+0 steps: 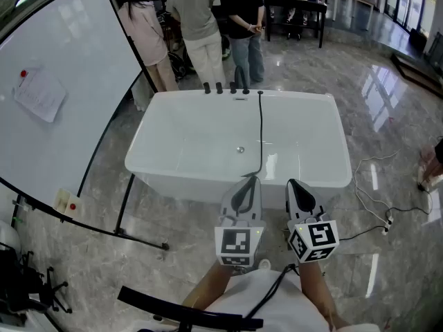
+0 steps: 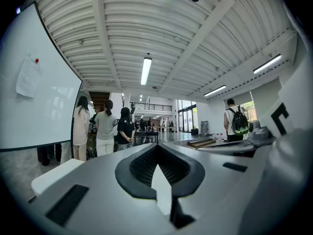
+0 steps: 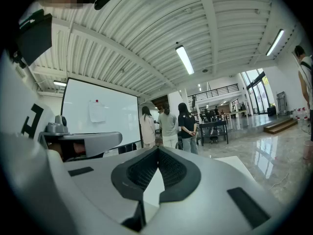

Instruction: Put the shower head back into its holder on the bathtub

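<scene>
A white bathtub (image 1: pixel 315 140) stands in the middle of the head view. On its far rim is a row of black fittings (image 1: pixel 225 88). From that rim a black hose (image 1: pixel 261 130) runs down inside the tub to the near wall. The hose's end lies just beyond my left gripper's tip, and I cannot make out the shower head there. My left gripper (image 1: pixel 248 185) and right gripper (image 1: pixel 295 187) hover side by side over the tub's near rim. Both are shut with nothing in them. Each gripper view shows its own jaws (image 2: pixel 157 163) (image 3: pixel 156 163) closed and pointing level across the room.
A large whiteboard (image 1: pixel 62 95) on a black stand (image 1: pixel 124 209) is at the left of the tub. Three people (image 1: pixel 201 19) stand behind the tub's far end. A white cable (image 1: pixel 374 199) trails on the marble floor at the right. Tables (image 1: pixel 294 9) stand farther back.
</scene>
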The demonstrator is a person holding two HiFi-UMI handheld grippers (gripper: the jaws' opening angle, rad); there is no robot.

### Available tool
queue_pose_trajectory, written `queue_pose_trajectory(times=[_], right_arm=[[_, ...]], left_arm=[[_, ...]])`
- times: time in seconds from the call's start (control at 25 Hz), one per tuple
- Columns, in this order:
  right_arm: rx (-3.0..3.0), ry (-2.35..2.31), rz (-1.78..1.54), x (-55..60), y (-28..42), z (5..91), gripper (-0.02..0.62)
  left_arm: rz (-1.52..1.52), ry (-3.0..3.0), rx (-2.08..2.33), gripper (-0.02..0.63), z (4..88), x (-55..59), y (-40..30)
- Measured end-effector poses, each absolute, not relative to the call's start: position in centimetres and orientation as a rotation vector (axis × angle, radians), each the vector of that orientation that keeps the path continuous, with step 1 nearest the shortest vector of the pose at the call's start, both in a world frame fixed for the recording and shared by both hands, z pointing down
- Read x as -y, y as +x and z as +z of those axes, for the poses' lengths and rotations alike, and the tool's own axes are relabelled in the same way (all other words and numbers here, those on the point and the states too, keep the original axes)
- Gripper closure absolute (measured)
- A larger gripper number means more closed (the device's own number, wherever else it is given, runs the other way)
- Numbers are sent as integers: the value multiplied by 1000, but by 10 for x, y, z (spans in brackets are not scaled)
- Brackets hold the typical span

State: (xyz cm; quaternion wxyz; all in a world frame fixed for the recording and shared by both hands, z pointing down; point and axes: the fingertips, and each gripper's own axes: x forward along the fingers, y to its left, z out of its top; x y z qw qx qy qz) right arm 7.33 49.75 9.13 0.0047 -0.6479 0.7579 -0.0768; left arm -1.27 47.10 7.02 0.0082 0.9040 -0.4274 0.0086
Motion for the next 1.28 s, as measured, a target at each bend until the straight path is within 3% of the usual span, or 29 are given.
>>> queue_pose_trajectory(times=[0.76,1.28], right_arm=[[-2376,-1993,-242,-484,63,100,592],[-2424,-1731,-172,-454,18,109,592]], left_arm=[[51,2808,1383,606,79,-455,-31],[247,2759,1544,605,118,-428,-92]])
